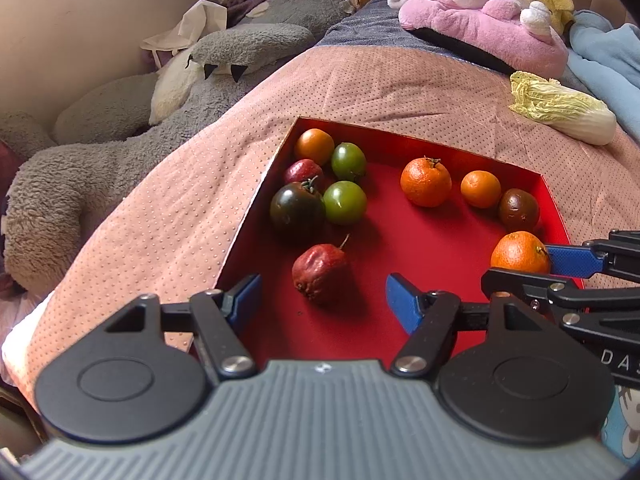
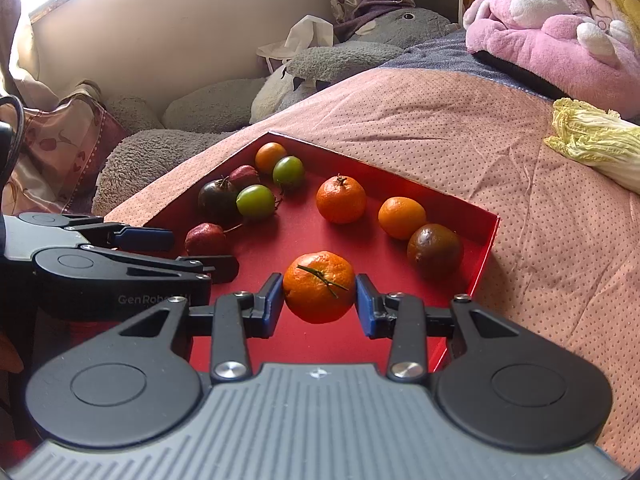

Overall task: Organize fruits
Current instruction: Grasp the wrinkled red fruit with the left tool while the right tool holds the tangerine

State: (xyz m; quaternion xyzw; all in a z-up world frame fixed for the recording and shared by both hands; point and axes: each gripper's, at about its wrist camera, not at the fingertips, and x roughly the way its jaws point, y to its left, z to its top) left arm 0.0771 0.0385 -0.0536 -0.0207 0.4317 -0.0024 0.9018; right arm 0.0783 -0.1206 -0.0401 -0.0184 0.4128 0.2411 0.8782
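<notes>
A red tray [image 1: 400, 240] [image 2: 460, 208] lies on a pink bedspread. At its left are two green fruits [image 1: 345, 202], a dark tomato [image 1: 297, 210], a small red fruit and a small orange one. A wrinkled red fruit [image 1: 321, 273] [image 2: 205, 239] lies just ahead of my open, empty left gripper [image 1: 324, 300] [image 2: 192, 252]. My right gripper [image 2: 320, 300] [image 1: 528, 270] is shut on a tangerine [image 2: 319, 286] [image 1: 520, 253] near the tray's front right. Two more tangerines [image 2: 341, 199] [image 2: 401, 217] and a brown fruit [image 2: 435, 251] lie behind it.
A napa cabbage [image 1: 564, 114] [image 2: 596, 148] lies on the bedspread to the right of the tray. A grey plush toy [image 1: 120, 168] lies to the left, a pink plush toy [image 1: 480, 20] at the back right.
</notes>
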